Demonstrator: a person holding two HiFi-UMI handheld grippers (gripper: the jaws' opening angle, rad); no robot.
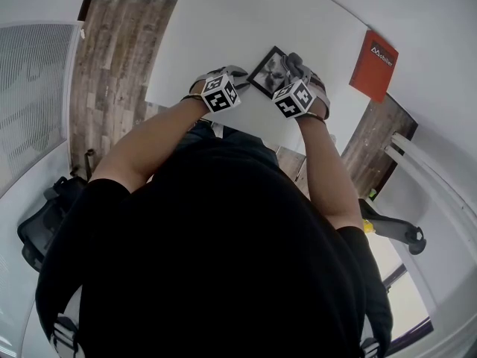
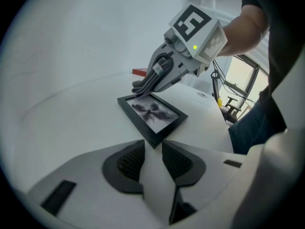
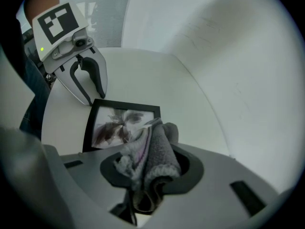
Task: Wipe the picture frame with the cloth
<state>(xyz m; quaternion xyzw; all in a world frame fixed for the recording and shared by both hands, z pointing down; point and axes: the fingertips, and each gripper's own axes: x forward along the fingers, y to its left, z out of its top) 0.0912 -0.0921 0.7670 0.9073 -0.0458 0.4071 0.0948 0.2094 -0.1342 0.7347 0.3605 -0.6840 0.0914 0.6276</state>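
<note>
Currently, the picture frame is lying flat on the white table, with the grey cloth touching its glass near one corner. The right gripper is clamping that cloth between its jaws. The left gripper is hovering at the opposite corner, jaws apart and gripping nothing. Wiping is apparently just getting under way, with most of the glass and border remaining.

floor: wood planks | table: white | wall: white | chair: black, lower left | window: daylight
</note>
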